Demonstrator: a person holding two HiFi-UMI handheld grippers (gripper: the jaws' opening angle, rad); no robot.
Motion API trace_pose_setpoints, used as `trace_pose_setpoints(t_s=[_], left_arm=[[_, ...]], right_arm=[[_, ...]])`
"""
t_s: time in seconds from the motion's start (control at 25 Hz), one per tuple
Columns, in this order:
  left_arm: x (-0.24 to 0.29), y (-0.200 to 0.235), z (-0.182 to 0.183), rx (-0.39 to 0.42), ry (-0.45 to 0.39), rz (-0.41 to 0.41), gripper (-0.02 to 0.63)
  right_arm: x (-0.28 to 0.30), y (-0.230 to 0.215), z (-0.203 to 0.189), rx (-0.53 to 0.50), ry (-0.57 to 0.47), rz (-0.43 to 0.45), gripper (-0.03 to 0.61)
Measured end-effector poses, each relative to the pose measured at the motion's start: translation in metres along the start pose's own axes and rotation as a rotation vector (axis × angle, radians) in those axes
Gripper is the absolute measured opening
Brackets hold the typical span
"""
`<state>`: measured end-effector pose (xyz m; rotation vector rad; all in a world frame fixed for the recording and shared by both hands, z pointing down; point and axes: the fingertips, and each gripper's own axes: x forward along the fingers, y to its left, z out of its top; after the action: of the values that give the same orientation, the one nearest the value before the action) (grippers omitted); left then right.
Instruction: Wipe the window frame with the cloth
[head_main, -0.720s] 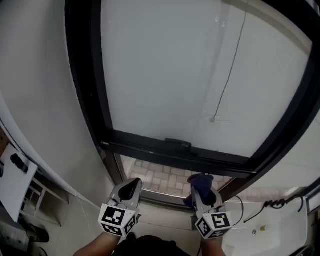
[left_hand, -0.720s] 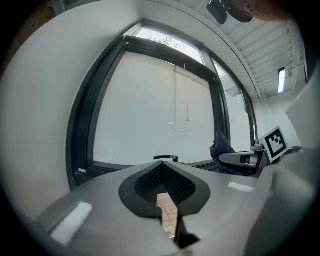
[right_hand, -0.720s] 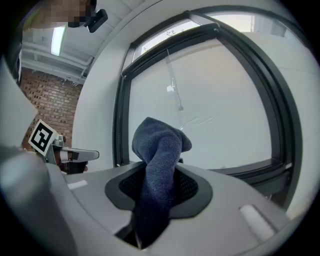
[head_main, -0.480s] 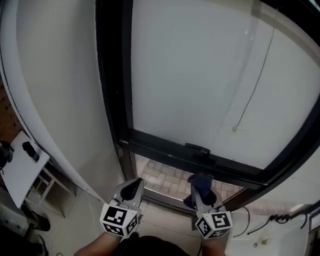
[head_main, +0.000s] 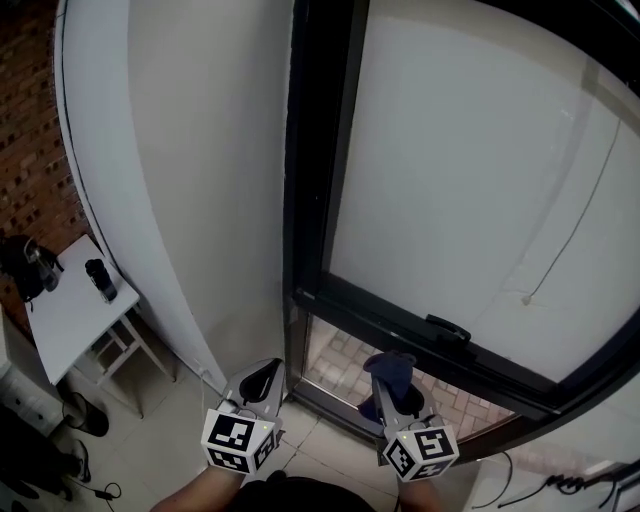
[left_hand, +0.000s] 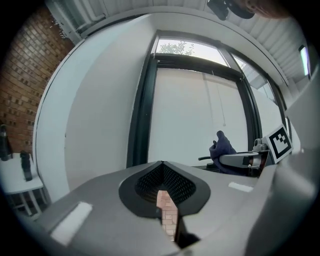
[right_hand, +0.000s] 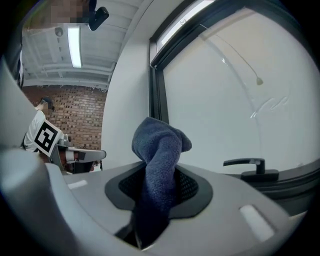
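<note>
Left gripper (head_main: 262, 378): held low, pointing towards the foot of the window. Its fingers (left_hand: 150, 182) are pressed together at the tips, with only a thin slit lower down and nothing in their grip.
Right gripper (head_main: 396, 392): held level with the left one, a little apart from it. Its fingers are clamped tight on the cloth.
Cloth (right_hand: 159, 150): dark blue, towel-like and bunched. It is pinched at its lower part, and a rumpled fold sticks up past the fingertips. It sits in front of the low glass under the frame's cross rail; whether it touches anything there cannot be told.
Floor (head_main: 150, 440): pale tiles under both grippers, running up to the sill.
Low glass: clear, with brick paving (head_main: 340, 360) visible through it.
Window frame (head_main: 305, 180): black, with a tall upright at the left. The cross rail (head_main: 390, 320) slopes down to the right above the low glass.
Handle (head_main: 447, 327): a black lever on the cross rail, lying flat along it, just beyond the cloth.
Upper pane (head_main: 470, 170): a plain white surface filling the frame above the rail.
Cord (head_main: 570, 230): thin, hanging in front of the upper pane, with a small end piece.
White wall (head_main: 200, 170): just left of the upright.
White bench (head_main: 70, 315): small, at the far left, with two dark items on top, too small to name.
Brick wall (head_main: 40, 130): red, behind the bench.
</note>
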<state>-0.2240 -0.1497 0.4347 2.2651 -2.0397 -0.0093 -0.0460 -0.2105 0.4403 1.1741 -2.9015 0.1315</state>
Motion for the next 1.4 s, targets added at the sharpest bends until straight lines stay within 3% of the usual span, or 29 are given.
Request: trace_pose_setpoints(t_s=[0.32, 0.56, 0.88, 1.2, 1.4], left_arm=[[-0.005, 0.041, 0.000, -0.013, -0.001, 0.038, -0.006], [0.004, 0.046, 0.004, -0.011, 0.002, -0.042, -0.006], [0.029, 0.047, 0.039, 0.018, -0.031, -0.148, -0.006], [0.070, 0.055, 0.085, -0.018, -0.085, -0.149, -0.006], [0.094, 0.057, 0.128, -0.020, -0.116, -0.146, -0.006]], right_arm=[[0.038, 0.035, -0.004, -0.013, 0.015, 0.048, 0.124], [0.060, 0.049, -0.006, -0.009, 0.004, 0.017, 0.124], [0.088, 0.050, 0.021, -0.002, -0.017, -0.070, 0.125], [0.134, 0.046, 0.052, -0.033, 0.006, -0.013, 0.126], [0.166, 0.034, 0.094, -0.020, -0.022, 0.015, 0.126]])
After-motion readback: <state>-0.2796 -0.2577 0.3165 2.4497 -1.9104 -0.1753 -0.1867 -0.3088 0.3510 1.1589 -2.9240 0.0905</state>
